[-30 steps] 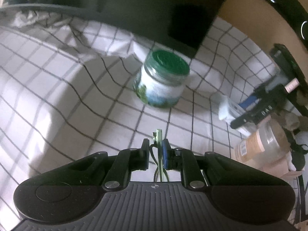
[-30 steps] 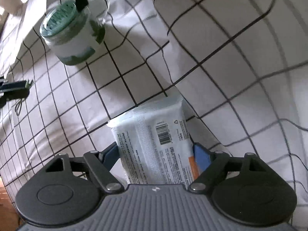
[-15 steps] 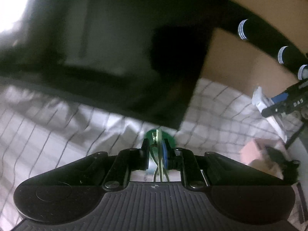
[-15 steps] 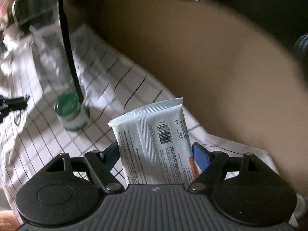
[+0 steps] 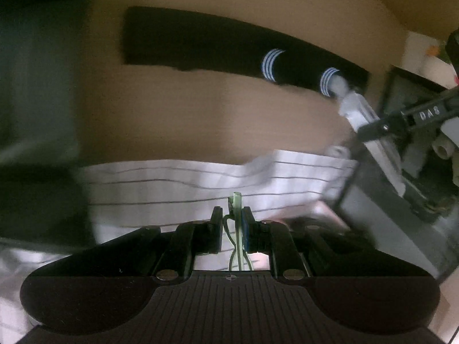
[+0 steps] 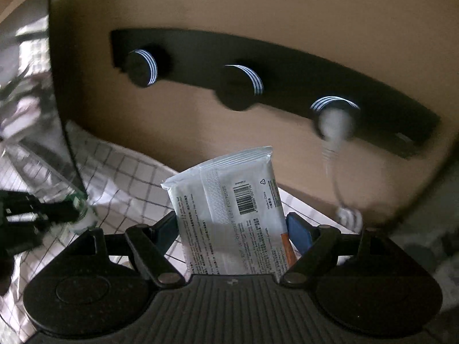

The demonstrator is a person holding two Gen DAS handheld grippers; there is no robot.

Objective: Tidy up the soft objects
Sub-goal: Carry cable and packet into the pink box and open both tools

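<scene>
My right gripper (image 6: 232, 223) is shut on a white wipes packet (image 6: 229, 209) with a barcode, which stands upright between the blue pads. In the left wrist view that same packet (image 5: 355, 109) shows at the right, close to the hook rail. My left gripper (image 5: 233, 213) is shut on a thin pale-green band (image 5: 235, 203) whose loops hang back between the jaws. In the right wrist view the left gripper (image 6: 37, 215) appears at the left edge, blurred, over the checked cloth (image 6: 129, 177).
A black hook rail (image 6: 258, 86) with striped round knobs is fixed to the tan wall ahead; a white cord (image 6: 334, 123) hangs from its right knob. A green-lidded jar (image 6: 83, 215) stands on the cloth at left. A dark panel (image 6: 28, 86) rises beside it.
Both grippers have lifted off the checked cloth and tilted up, so the views swung from jar and cloth to the wall and hook rail. Both grips are unchanged.
</scene>
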